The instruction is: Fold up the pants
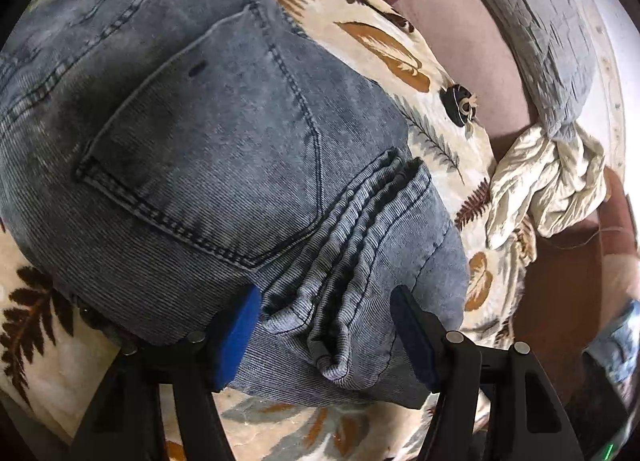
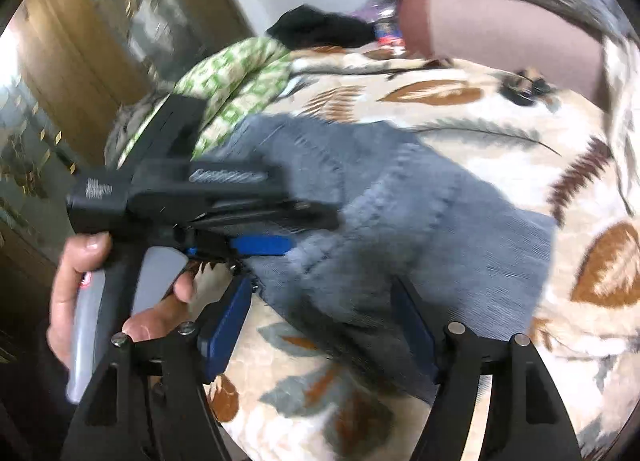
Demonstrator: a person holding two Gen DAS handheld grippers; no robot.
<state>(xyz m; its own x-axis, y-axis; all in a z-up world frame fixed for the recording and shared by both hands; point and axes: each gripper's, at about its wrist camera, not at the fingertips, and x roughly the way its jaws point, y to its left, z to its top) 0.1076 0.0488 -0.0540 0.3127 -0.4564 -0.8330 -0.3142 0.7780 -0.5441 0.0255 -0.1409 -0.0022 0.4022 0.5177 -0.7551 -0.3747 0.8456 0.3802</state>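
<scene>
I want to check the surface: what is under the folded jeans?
The grey-blue jeans lie on a cream bedsheet with a leaf print. The part of it beneath them is covered.

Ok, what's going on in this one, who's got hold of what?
A person is folding grey-blue corduroy pants on a leaf-print bedspread, holding a gripper in each hand. The left gripper straddles a bunched seam edge near the back pocket, jaws wide, pads not visibly pressing. The right gripper is open above the pants' near edge, gripping nothing. The right view is blurred.
</scene>
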